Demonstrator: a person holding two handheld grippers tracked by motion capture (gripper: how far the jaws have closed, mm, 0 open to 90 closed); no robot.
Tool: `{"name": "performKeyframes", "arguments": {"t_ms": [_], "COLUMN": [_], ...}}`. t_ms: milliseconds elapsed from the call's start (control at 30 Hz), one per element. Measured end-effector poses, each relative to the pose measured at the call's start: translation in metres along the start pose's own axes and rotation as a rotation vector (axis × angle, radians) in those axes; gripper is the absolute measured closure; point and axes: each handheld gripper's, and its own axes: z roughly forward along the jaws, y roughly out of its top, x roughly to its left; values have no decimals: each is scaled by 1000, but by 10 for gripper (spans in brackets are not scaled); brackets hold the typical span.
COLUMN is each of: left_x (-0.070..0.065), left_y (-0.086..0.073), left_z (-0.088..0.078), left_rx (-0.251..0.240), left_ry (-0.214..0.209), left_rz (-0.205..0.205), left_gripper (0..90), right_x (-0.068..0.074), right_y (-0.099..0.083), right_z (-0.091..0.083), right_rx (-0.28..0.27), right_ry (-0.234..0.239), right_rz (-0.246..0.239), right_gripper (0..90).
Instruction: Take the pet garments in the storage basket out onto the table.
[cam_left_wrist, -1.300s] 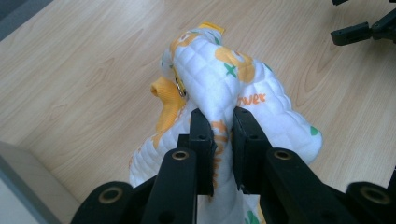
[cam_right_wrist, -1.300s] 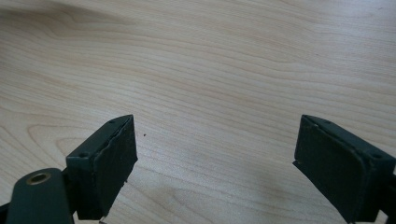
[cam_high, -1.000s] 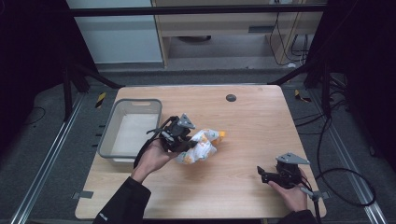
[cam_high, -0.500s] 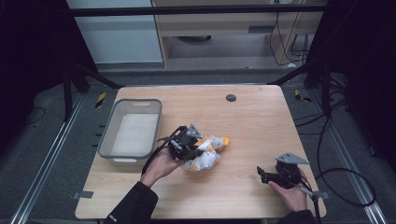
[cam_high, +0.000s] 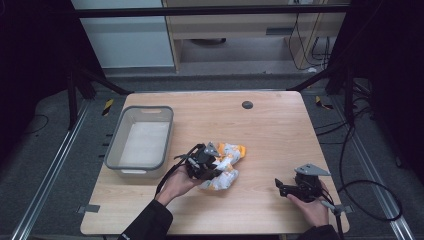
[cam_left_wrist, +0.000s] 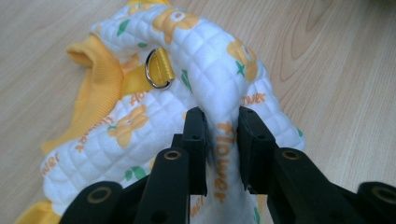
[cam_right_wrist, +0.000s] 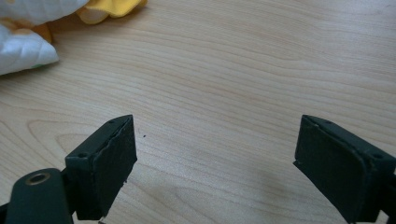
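A small quilted white garment with orange prints, green stars and yellow ribbed trim lies bunched near the table's middle. My left gripper is shut on a raised fold of it, its jaws pinching the cloth from both sides. A metal ring on a yellow strap shows just beyond the fold. My right gripper rests low at the table's front right, open, with bare wood between its jaws. The garment's edge shows at the far left of the right gripper view.
A grey plastic bin stands at the table's left. A dark round hole marks the wooden tabletop near its far edge. Cables trail off the right side, and a metal frame surrounds the table.
My left gripper has moved right and toward the person, dragging the garment along the table away from the bin. The right gripper has stayed put.
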Motion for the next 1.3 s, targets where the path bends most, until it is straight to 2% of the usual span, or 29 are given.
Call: {"name": "performKeyframes", "arguments": {"t_ms": [167, 333, 500, 600, 700, 1067, 1167, 1300], "left_x": [-2, -3, -8, -9, -9, -11, -11, -11], "left_y": [-3, -6, -11, -15, -18, -27, -31, -39], "left_z": [6, 9, 10, 6, 1, -26, -31, -41], "left_rx": [10, 21, 35, 29, 16, -81, -98, -129], "left_ry": [2, 16, 62, 82, 108, 159, 176, 196], "left_rz": [2, -13, 4, -8, -20, -60, -73, -78], "left_gripper": [665, 524, 330, 227, 162, 76, 69, 65], "right_x": [-1, -1, 0, -1, 0, 0, -1, 0], "right_y": [0, 0, 0, 0, 0, -1, -1, -1], "right_z": [1, 1, 1, 2, 2, 2, 2, 1], "right_rx": [-3, -1, 3, 7, 5, 6, -2, 1], "right_ry": [-4, -3, -4, -7, -4, -6, -9, -8], "right_rz": [-13, -13, -12, -15, -11, -6, -16, -3], "right_gripper": [127, 127, 123, 120, 118, 106, 101, 101]}}
